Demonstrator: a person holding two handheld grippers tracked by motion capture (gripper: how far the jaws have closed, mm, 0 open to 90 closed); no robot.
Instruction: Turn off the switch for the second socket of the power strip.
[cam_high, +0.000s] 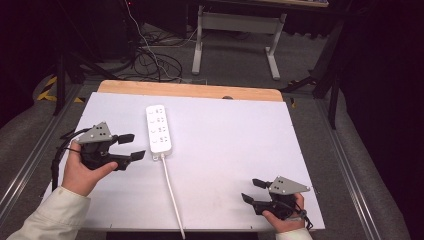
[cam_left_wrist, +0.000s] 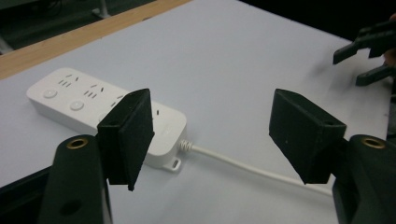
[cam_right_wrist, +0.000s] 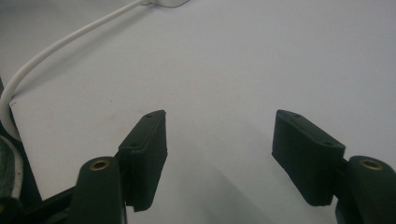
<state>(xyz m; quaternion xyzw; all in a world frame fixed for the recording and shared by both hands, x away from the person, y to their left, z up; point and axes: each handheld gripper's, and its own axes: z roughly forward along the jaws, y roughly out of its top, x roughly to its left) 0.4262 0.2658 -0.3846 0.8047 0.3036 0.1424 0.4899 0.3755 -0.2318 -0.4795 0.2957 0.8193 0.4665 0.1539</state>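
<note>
A white power strip (cam_high: 158, 128) lies lengthwise on the white table top, its white cord (cam_high: 171, 195) running to the near edge. My left gripper (cam_high: 132, 147) hovers just left of the strip's cord end, jaws apart with nothing between them. In the left gripper view the power strip (cam_left_wrist: 88, 105) sits beyond the left jaw and the cord (cam_left_wrist: 243, 165) crosses the gap between the jaws, farther off. My right gripper (cam_high: 253, 190) rests at the near right of the table, open and empty. The cord (cam_right_wrist: 60, 44) curves across the upper left of the right gripper view.
The white table top (cam_high: 235, 145) has a wooden strip (cam_high: 190, 90) along its far edge. Beyond it stand a desk frame (cam_high: 237, 37) and tangled cables (cam_high: 150, 60) on the floor. Metal rails (cam_high: 350, 165) run along both table sides.
</note>
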